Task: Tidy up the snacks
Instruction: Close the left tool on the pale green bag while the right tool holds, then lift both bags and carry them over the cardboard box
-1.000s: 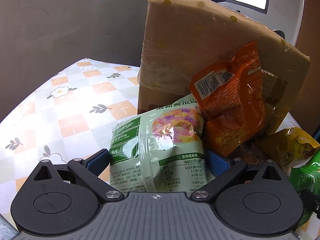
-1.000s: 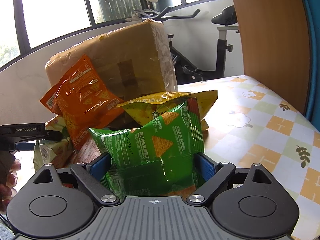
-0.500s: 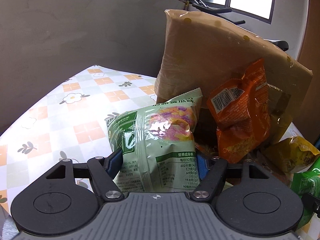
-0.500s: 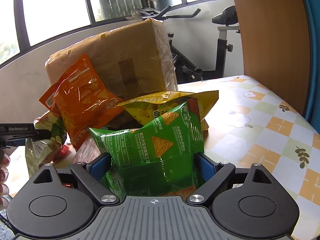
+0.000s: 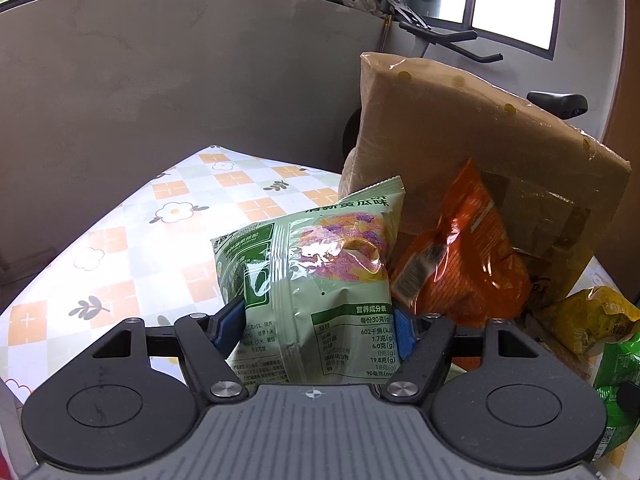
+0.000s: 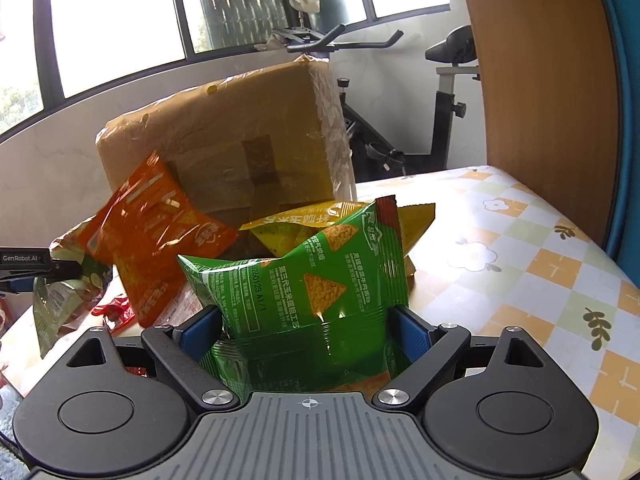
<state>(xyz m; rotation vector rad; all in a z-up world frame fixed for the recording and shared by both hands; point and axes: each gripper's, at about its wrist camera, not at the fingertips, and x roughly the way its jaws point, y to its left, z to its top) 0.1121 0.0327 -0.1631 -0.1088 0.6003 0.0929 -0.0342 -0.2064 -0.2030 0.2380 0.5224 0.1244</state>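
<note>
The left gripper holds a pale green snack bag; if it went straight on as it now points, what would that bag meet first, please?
Probably the brown wrapped box, just behind the pale green bag in the left gripper; depth is unclear.

Daylight pours in through the windows (image 6: 120, 28) behind, blown out to white; the wall (image 5: 160, 92) below them sits dull and grey; glare glints off the pale green snack bag (image 5: 320, 256) and the orange bag (image 6: 156, 220), which looks slightly smeared; straight lines bow toward the fisheye edges.
</note>
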